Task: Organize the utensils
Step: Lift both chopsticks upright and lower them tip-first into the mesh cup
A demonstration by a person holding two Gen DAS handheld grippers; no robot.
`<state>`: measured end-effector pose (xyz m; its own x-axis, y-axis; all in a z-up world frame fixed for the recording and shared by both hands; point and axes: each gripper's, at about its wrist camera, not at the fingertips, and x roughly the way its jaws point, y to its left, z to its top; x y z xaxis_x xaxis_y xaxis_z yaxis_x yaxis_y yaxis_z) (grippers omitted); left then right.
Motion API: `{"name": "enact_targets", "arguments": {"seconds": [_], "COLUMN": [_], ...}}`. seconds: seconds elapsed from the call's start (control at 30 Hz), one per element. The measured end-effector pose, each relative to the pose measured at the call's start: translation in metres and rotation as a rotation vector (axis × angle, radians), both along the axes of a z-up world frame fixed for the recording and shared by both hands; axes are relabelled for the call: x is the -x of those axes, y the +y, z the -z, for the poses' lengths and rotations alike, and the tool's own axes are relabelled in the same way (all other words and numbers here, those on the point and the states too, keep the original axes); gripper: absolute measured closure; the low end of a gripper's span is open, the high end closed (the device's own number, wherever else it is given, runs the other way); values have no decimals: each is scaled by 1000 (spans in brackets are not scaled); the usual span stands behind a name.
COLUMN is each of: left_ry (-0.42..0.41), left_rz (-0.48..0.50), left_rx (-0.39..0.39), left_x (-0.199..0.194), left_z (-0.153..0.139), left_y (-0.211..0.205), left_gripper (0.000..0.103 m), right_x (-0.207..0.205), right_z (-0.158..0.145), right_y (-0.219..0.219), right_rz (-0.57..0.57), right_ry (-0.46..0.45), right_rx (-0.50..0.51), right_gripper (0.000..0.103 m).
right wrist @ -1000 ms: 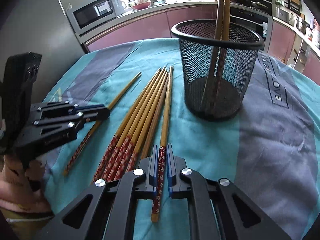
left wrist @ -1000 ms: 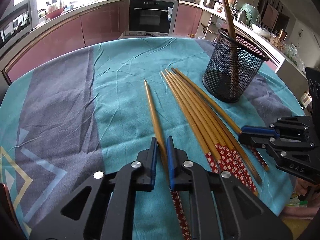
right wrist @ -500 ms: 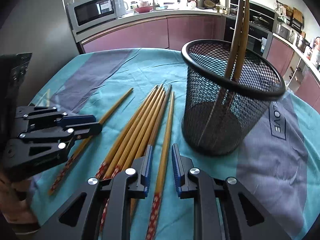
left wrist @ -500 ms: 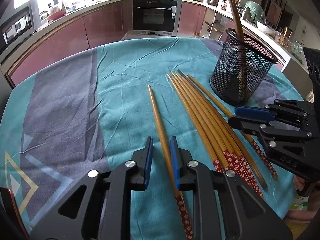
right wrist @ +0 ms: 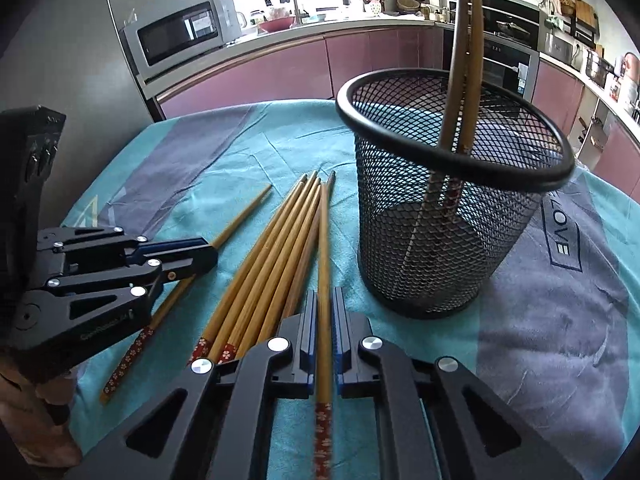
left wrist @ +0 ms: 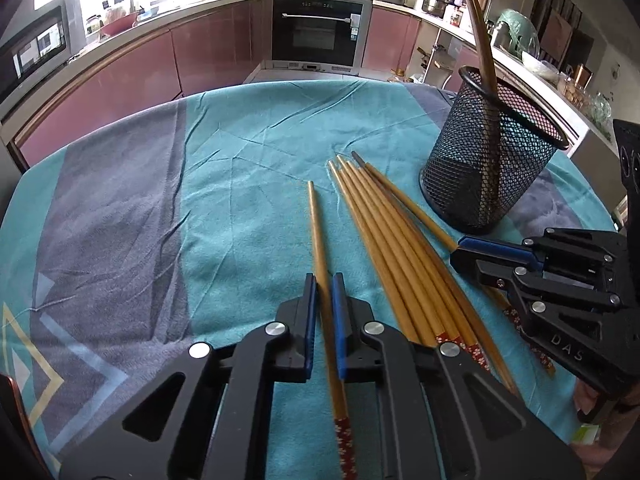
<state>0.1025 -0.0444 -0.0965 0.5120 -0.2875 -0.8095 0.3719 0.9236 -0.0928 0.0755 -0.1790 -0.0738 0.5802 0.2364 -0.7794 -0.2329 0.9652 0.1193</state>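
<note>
Blue-padded left claw (left wrist: 325, 280): I see it pinching a lone wooden chopstick with a red floral end (left wrist: 320, 248), apart from the rest.
Right claw (right wrist: 325, 300): I see it pressed onto another wooden floral-ended chopstick (right wrist: 323, 264) at the bundle's edge.
Loose chopstick bundle (right wrist: 276, 248): lies between both claws on the teal-and-grey cloth-covered bench (left wrist: 248, 184).
Black wire-mesh cup (right wrist: 444, 216): upright beside the bundle, two chopsticks (right wrist: 464, 52) leaning inside.

So I've got wooden chopsticks (left wrist: 384, 232) with red floral ends fanned mid-frame on the teal cloth (left wrist: 248, 152), plus two standing in the black mesh cup (left wrist: 488, 172) upper right.
</note>
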Motion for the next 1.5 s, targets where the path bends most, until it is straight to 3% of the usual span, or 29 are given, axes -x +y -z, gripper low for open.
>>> {"name": "enact_targets", "arguments": {"seconds": [0.4, 0.8, 1.5], "left_ry": [-53, -140, -336], "left_rz": [37, 122, 193], "left_rx": [87, 237, 357], "left_x": [19, 42, 42], "left_z": [-35, -104, -211], "left_y": [11, 15, -7], "left_gripper": [95, 96, 96], "right_x": [29, 50, 46], "right_z": [-37, -85, -159], "right_y": [-5, -24, -56], "right_rz": [-45, -29, -12], "right_ry": [-98, -254, -442], "right_rx": [-64, -89, -117], "right_gripper": [97, 97, 97]}}
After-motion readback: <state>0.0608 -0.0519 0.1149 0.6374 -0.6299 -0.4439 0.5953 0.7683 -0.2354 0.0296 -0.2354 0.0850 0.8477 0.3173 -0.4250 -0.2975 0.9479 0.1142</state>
